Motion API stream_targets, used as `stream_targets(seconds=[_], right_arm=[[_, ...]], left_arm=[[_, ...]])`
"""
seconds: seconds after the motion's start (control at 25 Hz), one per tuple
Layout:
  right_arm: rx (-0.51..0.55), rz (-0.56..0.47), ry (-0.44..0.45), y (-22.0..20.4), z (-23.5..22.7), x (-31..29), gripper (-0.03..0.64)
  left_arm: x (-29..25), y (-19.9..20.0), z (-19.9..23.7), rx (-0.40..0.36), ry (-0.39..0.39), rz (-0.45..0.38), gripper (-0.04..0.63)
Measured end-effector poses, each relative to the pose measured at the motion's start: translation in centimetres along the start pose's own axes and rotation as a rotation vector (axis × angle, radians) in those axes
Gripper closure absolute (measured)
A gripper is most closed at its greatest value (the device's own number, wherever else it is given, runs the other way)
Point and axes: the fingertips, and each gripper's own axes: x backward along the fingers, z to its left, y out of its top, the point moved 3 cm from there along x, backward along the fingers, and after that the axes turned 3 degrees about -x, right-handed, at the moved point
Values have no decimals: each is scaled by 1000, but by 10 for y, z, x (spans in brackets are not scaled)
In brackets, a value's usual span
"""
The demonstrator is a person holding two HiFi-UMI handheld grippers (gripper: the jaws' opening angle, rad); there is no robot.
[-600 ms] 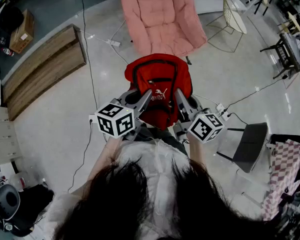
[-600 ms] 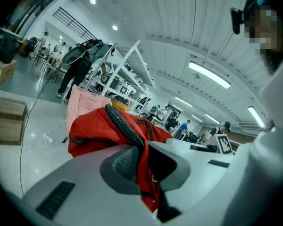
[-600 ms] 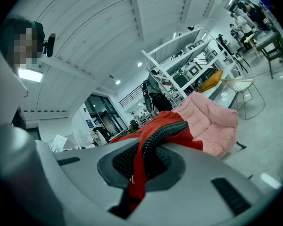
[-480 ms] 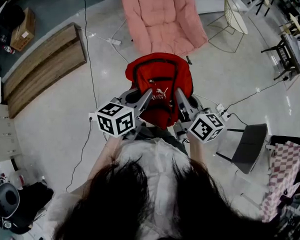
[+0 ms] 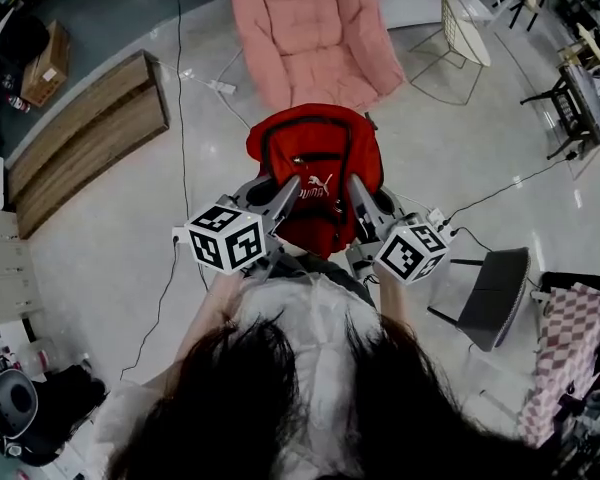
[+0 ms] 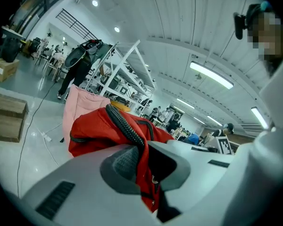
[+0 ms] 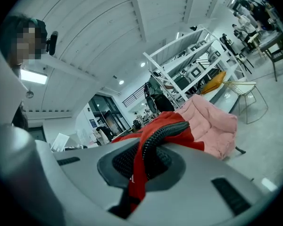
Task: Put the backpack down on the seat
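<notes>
Left gripper [image 5: 285,194] and right gripper [image 5: 361,197] each clamp the red backpack [image 5: 315,143]; keeping it level should help land it on the far pink seat [image 5: 315,28].

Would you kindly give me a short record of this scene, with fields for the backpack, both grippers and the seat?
backpack: red, held up off the floor, short of the seat
left gripper: shut on the backpack's fabric
right gripper: shut on the backpack's fabric
seat: pink padded chair, just beyond the backpack
task state: backpack not yet on the seat
</notes>
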Motion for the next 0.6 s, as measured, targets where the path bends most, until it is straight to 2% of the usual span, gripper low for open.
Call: stream_targets(seconds=[0.24,0.4,0.6], right_arm=[[24,14,26,8,-18,14,583],[28,14,34,19,-31,19,583],[17,9,25,24,-40,21,583]], left_arm=[[-21,-7,-10,10,15,-12,552],[-36,-5,-17,-13,27,-1,552],[-45,-8,-21,-5,32,16,552]])
